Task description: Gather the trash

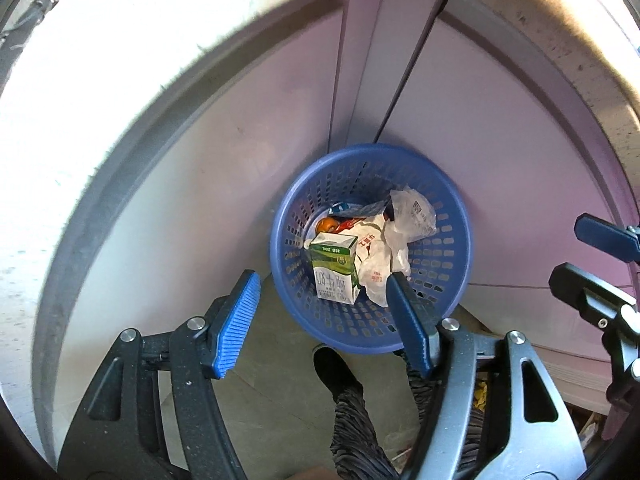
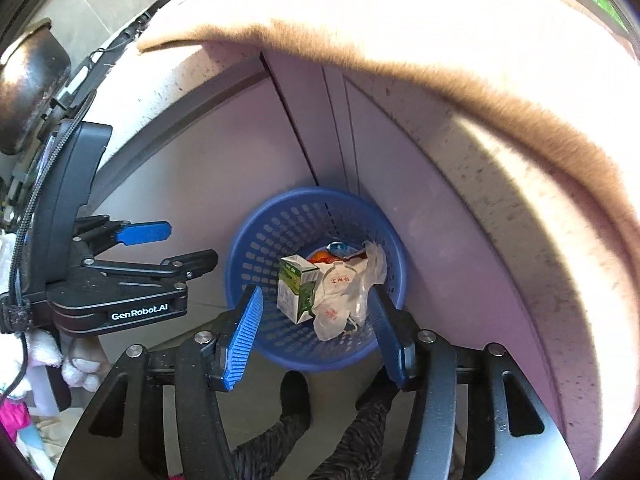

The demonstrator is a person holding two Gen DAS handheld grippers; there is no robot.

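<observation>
Trash sits in the blue basket point(image 1: 370, 248), tucked on the floor into the corner of the lilac cabinet fronts point(image 1: 248, 128) — a green-and-white carton point(image 1: 334, 270) on the left side, crumpled white bags point(image 1: 384, 256) to its right, something orange point(image 1: 326, 224) behind.

Your left gripper point(image 1: 320, 304) hangs straight over the basket with its jaws spread and nothing between them. Your right gripper point(image 2: 316, 320) is likewise released and empty, the carton showing down in the gap between its blue pads point(image 2: 244, 336).

To judge by this, the drop is done and pulling clear is the step in hand. Lift both tools straight up — tilting could catch a pad on the basket rim and tip it. Mind your feet point(image 1: 334, 364), which stand just near the basket.

The right wrist view shows the left gripper from the side, well left of the basket, plus a dark pot point(image 2: 28, 80) on the counter at far left. The left wrist view shows only the tips of the right gripper at its right edge.
</observation>
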